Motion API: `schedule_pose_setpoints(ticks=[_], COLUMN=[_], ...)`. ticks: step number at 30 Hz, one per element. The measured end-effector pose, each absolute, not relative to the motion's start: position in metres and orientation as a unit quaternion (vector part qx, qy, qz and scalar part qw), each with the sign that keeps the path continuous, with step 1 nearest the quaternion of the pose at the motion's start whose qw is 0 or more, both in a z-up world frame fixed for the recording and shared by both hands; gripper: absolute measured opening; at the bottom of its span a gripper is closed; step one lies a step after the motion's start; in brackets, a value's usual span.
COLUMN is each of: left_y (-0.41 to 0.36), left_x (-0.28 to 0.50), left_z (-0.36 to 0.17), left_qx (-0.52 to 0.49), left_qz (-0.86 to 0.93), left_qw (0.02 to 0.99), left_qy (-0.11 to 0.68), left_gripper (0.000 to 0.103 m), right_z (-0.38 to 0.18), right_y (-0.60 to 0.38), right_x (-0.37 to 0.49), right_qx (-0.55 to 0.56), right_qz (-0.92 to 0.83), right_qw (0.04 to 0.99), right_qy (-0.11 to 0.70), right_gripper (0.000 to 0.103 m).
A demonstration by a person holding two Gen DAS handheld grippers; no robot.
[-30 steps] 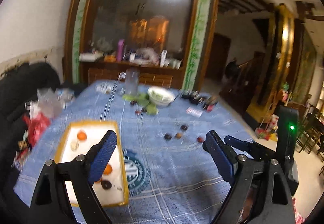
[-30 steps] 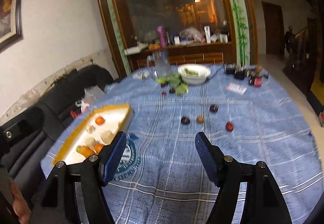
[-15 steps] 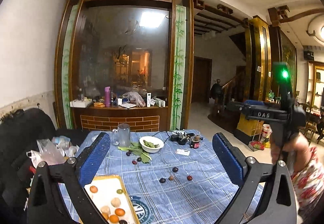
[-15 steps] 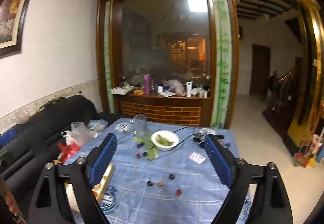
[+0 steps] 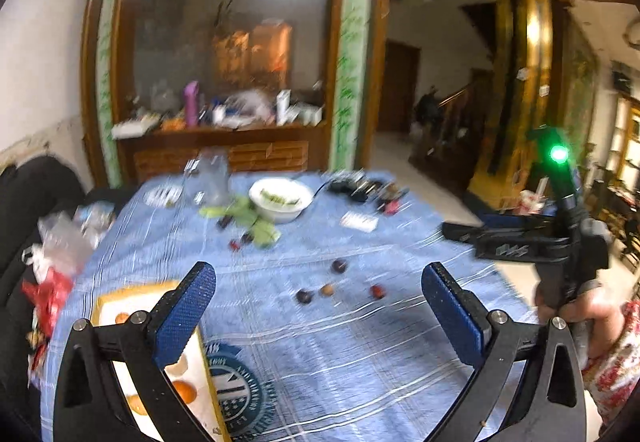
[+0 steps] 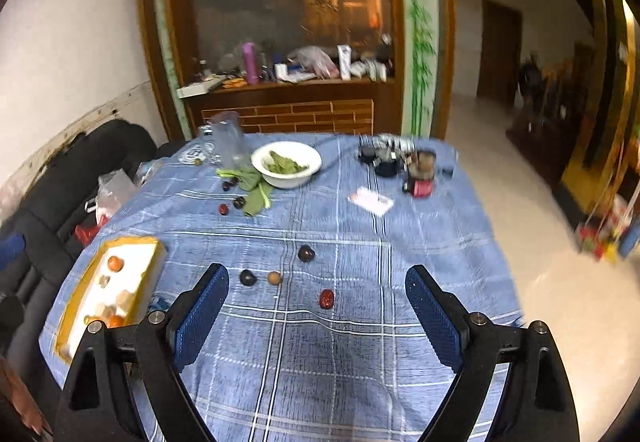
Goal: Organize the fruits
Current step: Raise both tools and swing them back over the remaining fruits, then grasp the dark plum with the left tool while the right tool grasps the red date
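Both tongs stand wide apart with nothing between the blue pads. The left tongs [image 5: 318,308] have just been opening, as have the right tongs [image 6: 316,312]; both hover above the near part of the table [image 6: 360,382], clear of the cloth.

Tray [image 6: 132,254], at the near left edge, already holds several orange and pale fruits. Four loose fruits lie well apart from it at mid-table: red fruit [image 6: 326,298] nearest, then dark fruit [image 6: 247,277] and tan fruit [image 6: 274,277] side by side, then a second dark fruit [image 6: 306,253]. Further on, a few small fruits [image 6: 232,198] lie among green leaves beside the white bowl [image 6: 286,163]. The far edge carries a glass jug [image 6: 226,140] and some gadgets.

The step in hand is probably the approach to one loose fruit. The red one is the nearest target and stands alone. Lower the tongs so the pads straddle it, and close gently, since small round fruit rolls on cloth and may bruise. The neighbouring pair needs care, lest one pad nudge the other fruit away.
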State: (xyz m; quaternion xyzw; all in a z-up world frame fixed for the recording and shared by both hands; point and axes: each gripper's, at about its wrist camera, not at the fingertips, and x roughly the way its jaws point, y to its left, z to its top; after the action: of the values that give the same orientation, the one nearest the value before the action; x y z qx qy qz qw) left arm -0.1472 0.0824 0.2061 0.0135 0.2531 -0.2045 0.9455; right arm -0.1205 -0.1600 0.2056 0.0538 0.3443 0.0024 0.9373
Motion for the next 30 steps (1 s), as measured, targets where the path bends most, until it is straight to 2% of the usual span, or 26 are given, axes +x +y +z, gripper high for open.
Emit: schedule_pose_setpoints(ticks=[5, 8, 10, 11, 16, 24, 29, 30], left_y=[0.098, 0.109, 0.112, 0.112, 0.097, 0.043, 0.021, 0.019], left_x=[-0.098, -0.081, -0.072, -0.069, -0.062, -0.039, -0.005, 0.0], left_z=[0.157, 0.133, 0.12, 0.116, 0.103, 0.088, 0.061, 0.057], left_qx=[-0.016, -0.037, -0.043, -0.046, -0.06, -0.07, -0.086, -0.089], left_qz=[-0.157, -0.144, -0.134, -0.13, -0.139, -0.174, -0.176, -0.175], left_qw=[0.931, 0.922, 0.917, 0.916, 0.908, 0.896, 0.883, 0.883], left_qy=[0.329, 0.358, 0.373, 0.377, 0.392, 0.404, 0.426, 0.426], left_gripper=[0.103, 0.103, 0.103, 0.103, 0.103, 0.102, 0.102, 0.102], right_z=[0.152, 0.121, 0.096, 0.087, 0.049, 0.027, 0.018, 0.017], right_y=[-0.178, -0.174, -0.169, -0.168, -0.172, -0.179, -0.176, -0.176], right_x=[-0.077, -0.052, -0.037, -0.033, -0.018, -0.005, -0.004, -0.003], right_qx=[0.085, 0.089, 0.091, 0.093, 0.107, 0.114, 0.099, 0.099], right_qz=[0.001, 0.01, 0.018, 0.021, 0.014, 0.009, 0.014, 0.014], right_qw=[0.925, 0.917, 0.908, 0.905, 0.896, 0.895, 0.893, 0.892], right_qy=[0.371, 0.389, 0.408, 0.415, 0.432, 0.432, 0.439, 0.44], right_gripper=[0.09, 0.082, 0.068, 0.066, 0.066, 0.066, 0.065, 0.062])
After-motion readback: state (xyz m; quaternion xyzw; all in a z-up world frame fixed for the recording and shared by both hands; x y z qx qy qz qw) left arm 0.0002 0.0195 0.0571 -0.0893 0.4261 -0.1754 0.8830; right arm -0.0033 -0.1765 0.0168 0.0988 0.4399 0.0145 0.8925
